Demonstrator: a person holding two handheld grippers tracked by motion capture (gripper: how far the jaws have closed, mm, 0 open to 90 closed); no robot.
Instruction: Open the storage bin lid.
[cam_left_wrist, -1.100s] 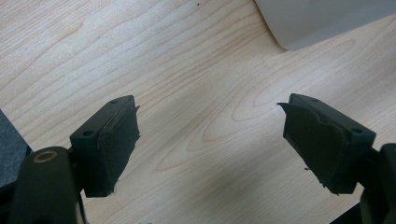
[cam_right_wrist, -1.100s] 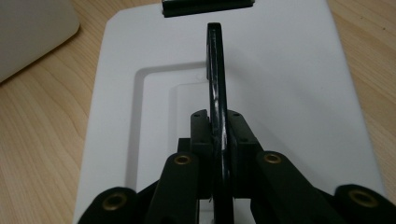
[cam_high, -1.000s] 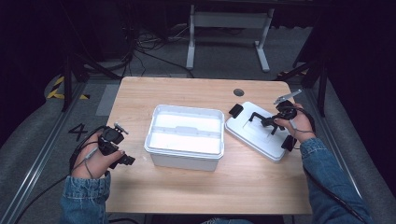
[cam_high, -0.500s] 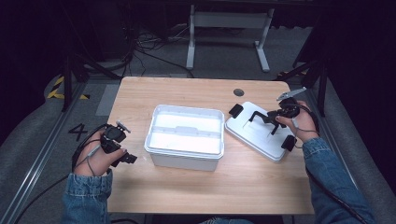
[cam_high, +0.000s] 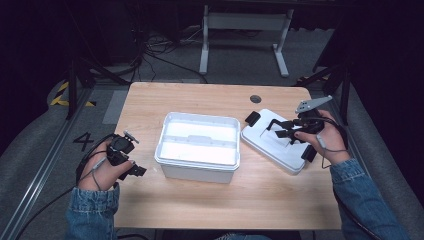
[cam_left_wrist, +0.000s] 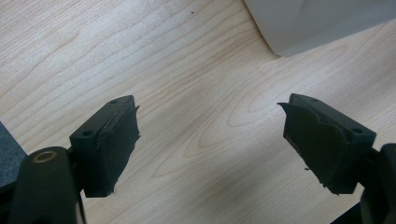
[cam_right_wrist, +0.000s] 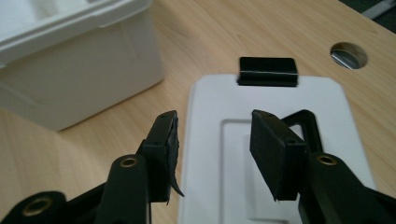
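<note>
The right gripper (cam_high: 278, 131) has just let go: its jaws have been opening and now stand spread with nothing between them, raised a little above the flat white plastic lid with black clasps (cam_high: 272, 145), whose black handle sat in its pinch a second ago. The lid lies near the worktop's right edge, just beside the open white rectangular plastic box (cam_high: 197, 146) at the middle. The left gripper (cam_high: 131, 167) rests spread and empty near the left edge. Lid removal looks finished; the box is free for whatever follows.
</note>
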